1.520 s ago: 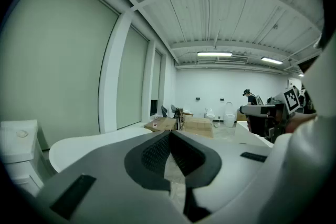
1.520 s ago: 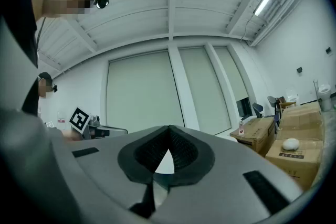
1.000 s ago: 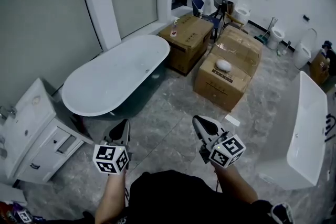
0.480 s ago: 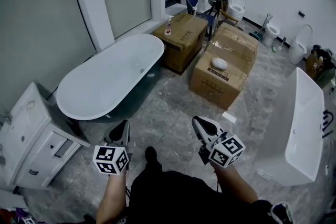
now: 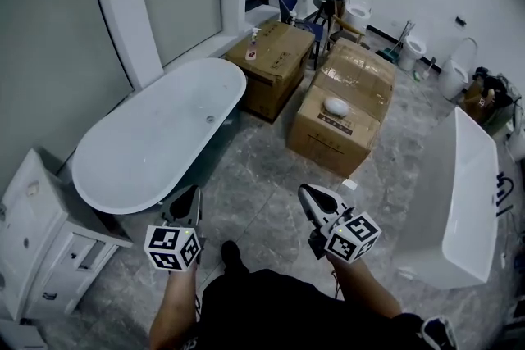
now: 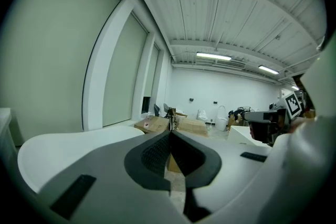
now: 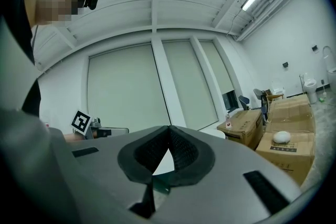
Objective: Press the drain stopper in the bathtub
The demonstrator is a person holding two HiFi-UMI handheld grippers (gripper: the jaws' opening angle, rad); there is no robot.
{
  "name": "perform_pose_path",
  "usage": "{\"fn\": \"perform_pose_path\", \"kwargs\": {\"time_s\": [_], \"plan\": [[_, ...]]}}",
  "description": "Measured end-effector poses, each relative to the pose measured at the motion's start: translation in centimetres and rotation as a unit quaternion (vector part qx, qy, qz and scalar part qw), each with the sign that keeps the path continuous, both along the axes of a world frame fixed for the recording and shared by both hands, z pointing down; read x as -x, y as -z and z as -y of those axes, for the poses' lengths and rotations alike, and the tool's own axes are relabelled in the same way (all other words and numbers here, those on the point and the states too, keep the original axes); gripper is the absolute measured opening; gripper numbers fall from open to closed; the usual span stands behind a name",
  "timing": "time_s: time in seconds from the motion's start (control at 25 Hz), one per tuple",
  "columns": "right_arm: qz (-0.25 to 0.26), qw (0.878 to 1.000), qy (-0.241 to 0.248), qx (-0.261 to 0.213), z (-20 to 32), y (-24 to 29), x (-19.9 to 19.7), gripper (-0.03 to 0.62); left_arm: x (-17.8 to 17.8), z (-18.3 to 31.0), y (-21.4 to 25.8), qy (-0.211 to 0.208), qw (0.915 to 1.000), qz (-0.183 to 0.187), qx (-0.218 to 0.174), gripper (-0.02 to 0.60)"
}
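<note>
Drain stopper [image 5: 210,119] shows as a small dot inside the bathtub [image 5: 123,168], toward its far end. Left hand-held gripper [image 5: 194,193] and right hand-held gripper [image 5: 304,191] (both with jaws together, holding nothing) hover near the bathtub. Print on the cardboard boxes [image 5: 340,127] beyond the bathtub is unreadable.

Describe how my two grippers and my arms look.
The left gripper and right gripper have pale grey pointed jaws lined with black textured pads. Each carries a white cube with black square markers. You wear a black top, forearms bare.
</note>
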State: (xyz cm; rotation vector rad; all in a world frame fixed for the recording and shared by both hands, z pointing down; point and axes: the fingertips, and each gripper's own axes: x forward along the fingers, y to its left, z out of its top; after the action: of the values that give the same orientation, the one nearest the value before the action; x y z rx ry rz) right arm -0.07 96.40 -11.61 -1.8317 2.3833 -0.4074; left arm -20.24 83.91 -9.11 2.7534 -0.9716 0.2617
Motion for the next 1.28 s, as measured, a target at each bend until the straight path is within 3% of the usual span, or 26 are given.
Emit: {"fn": "perform_pose_path", "kwargs": {"time_s": [0.32, 0.52, 0.92, 1.12, 1.28], "plan": [[-0.006, 1.000, 0.020, 0.014, 11.9, -0.4, 0.5, 0.014, -1.0, 10.8, -1.2, -0.013, 0.9998, 0.004, 0.014, 0.015], [0.001, 0.999, 0.018, 0.033, 18.0, -0.9, 1.5, 0.014, 0.2, 16.4, -1.8, -0.008, 0.9996, 0.006, 0.026, 0.015], [0.013, 0.998, 0.041, 0.038, 26.4, -1.5, 4.3, 0.014, 2.4, 22.8, -2.8, -0.008, 0.9990, 0.023, 0.037, 0.015], [0.034, 0.997, 0.045, 0.051, 29.2, -3.2, 2.7, 0.014, 1.1, 25.7, -4.5, -0.006, 0.9979, 0.035, 0.054, 0.015], [0.041, 0.997, 0.043, 0.056, 32.6, -4.4, -1.0, 0.014, -2.1, 29.0, -5.2, -0.004, 0.9977, 0.039, 0.056, 0.015]]}}
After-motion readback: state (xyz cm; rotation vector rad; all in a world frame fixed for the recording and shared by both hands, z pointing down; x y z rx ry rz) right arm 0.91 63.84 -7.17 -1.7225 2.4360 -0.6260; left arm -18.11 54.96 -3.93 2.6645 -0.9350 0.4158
